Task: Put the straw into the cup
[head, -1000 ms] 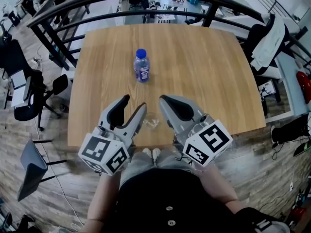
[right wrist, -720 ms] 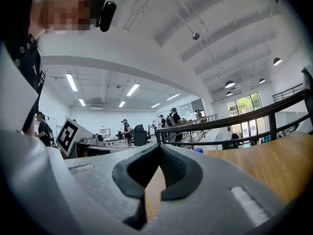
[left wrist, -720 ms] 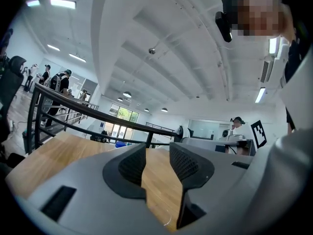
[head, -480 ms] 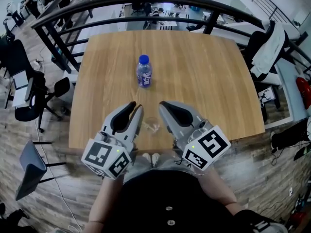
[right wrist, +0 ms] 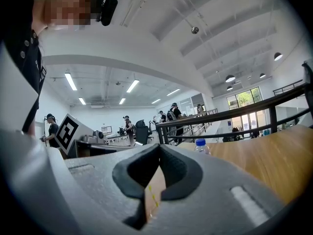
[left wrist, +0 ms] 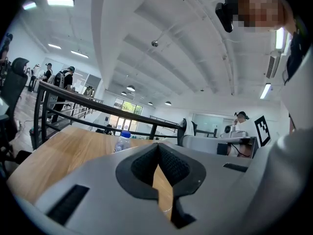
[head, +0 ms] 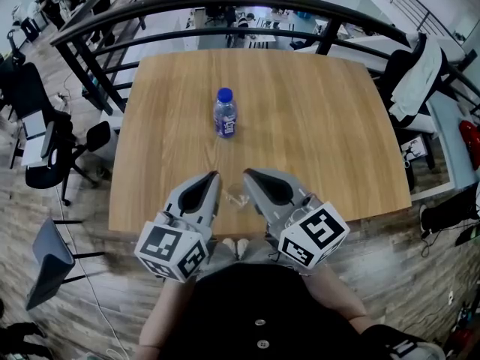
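Note:
A small clear cup stands near the table's front edge, between my two grippers. Through the gap under the right gripper's jaws I see a thin yellow-striped straw; whether it lies in the cup I cannot tell. My left gripper sits just left of the cup. Its jaws have just been closing and now meet at the tips with nothing between them. My right gripper is just right of the cup, shut and empty too. A curved edge of the cup shows below the left jaws.
A blue-capped water bottle stands upright at the middle of the wooden table. A black railing runs behind the table's far edge. Office chairs stand on the floor at the left.
The left gripper's jaws went from wide open to shut beside the cup. The right gripper stayed shut and in place.

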Demonstrator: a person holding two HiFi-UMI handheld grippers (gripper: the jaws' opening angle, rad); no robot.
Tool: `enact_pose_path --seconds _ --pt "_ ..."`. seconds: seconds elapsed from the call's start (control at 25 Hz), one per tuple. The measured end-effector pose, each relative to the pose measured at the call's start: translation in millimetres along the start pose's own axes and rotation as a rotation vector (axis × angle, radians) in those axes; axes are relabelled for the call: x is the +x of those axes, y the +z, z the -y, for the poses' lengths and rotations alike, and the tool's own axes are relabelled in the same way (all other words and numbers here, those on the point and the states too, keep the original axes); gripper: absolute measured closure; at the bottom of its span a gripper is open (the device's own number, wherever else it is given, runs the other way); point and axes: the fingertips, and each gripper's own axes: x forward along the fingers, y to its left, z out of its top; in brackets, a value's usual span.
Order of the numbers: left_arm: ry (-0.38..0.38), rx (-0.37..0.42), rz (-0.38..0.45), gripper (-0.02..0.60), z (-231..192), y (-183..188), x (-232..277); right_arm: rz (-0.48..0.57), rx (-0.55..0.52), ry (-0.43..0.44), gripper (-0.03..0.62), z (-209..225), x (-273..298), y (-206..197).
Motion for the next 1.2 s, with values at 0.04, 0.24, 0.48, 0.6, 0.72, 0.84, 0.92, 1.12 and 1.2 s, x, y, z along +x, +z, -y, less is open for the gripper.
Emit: enact_pose_path --seconds 0.04,0.24,0.48,0.6,0.72,0.84,0.92,1.12,1.2 --pt "0.001 0.002 -0.006 0.565 0 -1 1 0.000 0.002 -0.002 0.595 1 0 -1" --pt "0.003 -0.004 -0.033 0.565 2 -10 4 0.000 0.025 -0.011 0.595 6 0 -5" --pt "-0.026 -0.014 -0.046 0.565 5 -12 9 -0.014 0.020 -0.006 0.595 6 1 -7" --pt "-0.020 -0.016 -0.045 0.565 4 -12 8 -0.024 0.023 -0.007 0.595 5 0 -10" --pt "-0.019 -0.017 -0.047 0.565 5 -13 7 -0.025 0.025 -0.004 0.595 3 -1 -11" --pt "-0.013 0.001 -0.056 0.565 7 -15 6 -0.027 0.020 -0.001 0.595 2 -2 -11" --pt "-0.009 0.019 -0.061 0.566 7 -16 6 -0.032 0.018 0.002 0.595 2 -3 -12" --pt "-0.014 0.002 -0.059 0.566 9 -17 5 -0.034 0.016 0.003 0.595 -1 -6 -13" --pt "-0.016 -0.006 -0.058 0.566 10 -17 6 -0.035 0.014 0.003 0.595 0 -5 -13"
